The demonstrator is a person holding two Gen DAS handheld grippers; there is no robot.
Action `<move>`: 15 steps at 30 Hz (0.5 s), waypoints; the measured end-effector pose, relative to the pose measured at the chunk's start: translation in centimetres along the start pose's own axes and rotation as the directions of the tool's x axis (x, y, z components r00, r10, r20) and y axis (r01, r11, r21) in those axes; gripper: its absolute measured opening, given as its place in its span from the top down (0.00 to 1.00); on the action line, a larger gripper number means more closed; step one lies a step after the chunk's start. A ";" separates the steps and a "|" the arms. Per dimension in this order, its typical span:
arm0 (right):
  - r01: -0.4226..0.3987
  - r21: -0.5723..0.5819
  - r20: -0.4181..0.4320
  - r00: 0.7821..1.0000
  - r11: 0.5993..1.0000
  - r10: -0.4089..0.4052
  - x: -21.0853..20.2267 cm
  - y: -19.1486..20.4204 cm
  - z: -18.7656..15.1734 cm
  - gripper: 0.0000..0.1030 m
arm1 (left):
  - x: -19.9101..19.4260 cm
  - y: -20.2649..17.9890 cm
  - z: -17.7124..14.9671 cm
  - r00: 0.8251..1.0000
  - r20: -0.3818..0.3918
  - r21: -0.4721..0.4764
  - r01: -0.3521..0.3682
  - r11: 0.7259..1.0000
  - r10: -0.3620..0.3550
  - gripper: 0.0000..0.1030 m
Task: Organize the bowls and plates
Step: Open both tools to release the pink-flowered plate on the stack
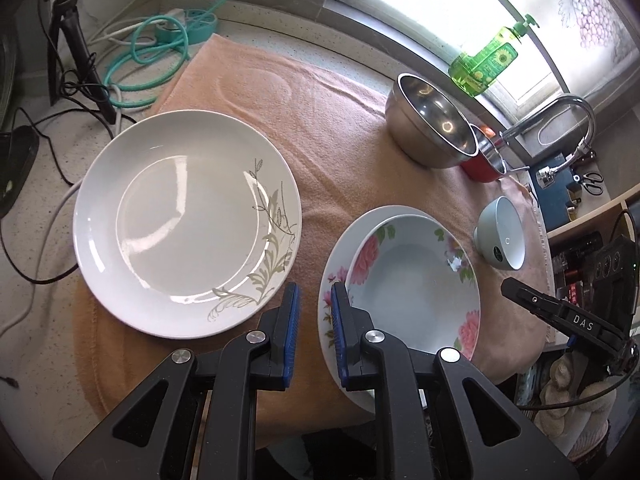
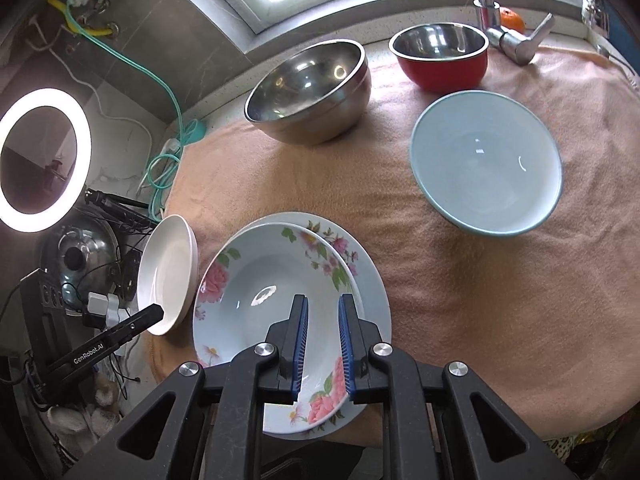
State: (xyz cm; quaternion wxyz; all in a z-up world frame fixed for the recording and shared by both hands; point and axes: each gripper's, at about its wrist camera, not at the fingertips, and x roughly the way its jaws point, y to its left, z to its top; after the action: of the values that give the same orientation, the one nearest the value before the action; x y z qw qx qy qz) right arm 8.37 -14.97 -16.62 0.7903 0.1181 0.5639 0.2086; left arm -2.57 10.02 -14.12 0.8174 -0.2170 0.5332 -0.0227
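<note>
A white plate with a leaf pattern (image 1: pixel 186 224) lies on the peach towel (image 1: pixel 320 120) at the left. A pink-flowered deep plate (image 1: pixel 416 284) sits stacked on a flowered flat plate (image 1: pixel 332 280); both also show in the right wrist view (image 2: pixel 264 280). A light blue bowl (image 2: pixel 486 168), a steel bowl (image 2: pixel 310 90) and a red bowl (image 2: pixel 440 56) stand farther back. My left gripper (image 1: pixel 316 300) is open and empty, between the white plate and the flowered stack. My right gripper (image 2: pixel 323 312) is open and empty above the flowered plate's near rim.
A faucet (image 2: pixel 508 36), a green bottle (image 1: pixel 484 60) and an orange (image 2: pixel 512 20) stand by the window. A teal hose (image 1: pixel 160 52), cables and a tripod (image 1: pixel 76 52) lie left of the towel. A ring light (image 2: pixel 40 160) glows at the left.
</note>
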 end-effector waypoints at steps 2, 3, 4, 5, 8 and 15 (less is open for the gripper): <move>-0.017 -0.005 0.009 1.000 1.000 0.017 -0.2 0.4 0.3 0.85 | -0.3 0.2 0.1 1.000 0.010 -0.011 0.000 1.000 0.000 0.87; -0.028 -0.004 0.012 1.000 1.000 0.028 -0.2 0.6 0.4 0.84 | -0.5 0.4 0.1 1.000 0.014 -0.015 0.000 1.000 0.001 0.87; -0.034 -0.003 0.013 0.999 0.999 0.034 -0.2 0.7 0.5 0.83 | -0.7 0.5 0.1 1.000 0.020 -0.017 -0.002 1.000 0.002 0.87; -0.040 -0.004 0.014 0.999 0.999 0.040 -0.2 0.9 0.6 0.83 | -0.9 0.5 0.1 1.000 0.026 -0.021 -0.004 1.000 0.004 0.87; -0.056 -0.009 0.017 0.998 0.998 0.056 -0.2 1.6 0.8 0.83 | -1.4 0.8 0.2 0.999 0.038 -0.037 0.000 0.999 0.002 0.87; -0.100 -0.034 0.017 0.995 0.994 0.100 -0.1 3.3 1.5 0.74 | -2.1 2.0 0.0 0.998 0.060 -0.076 -0.007 0.997 0.011 0.87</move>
State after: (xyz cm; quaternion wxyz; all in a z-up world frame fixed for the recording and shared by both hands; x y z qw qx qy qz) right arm 9.12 -12.05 -14.69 0.7859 0.1352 0.5463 0.2561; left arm -3.87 12.36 -13.04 0.8243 -0.2461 0.5099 0.0077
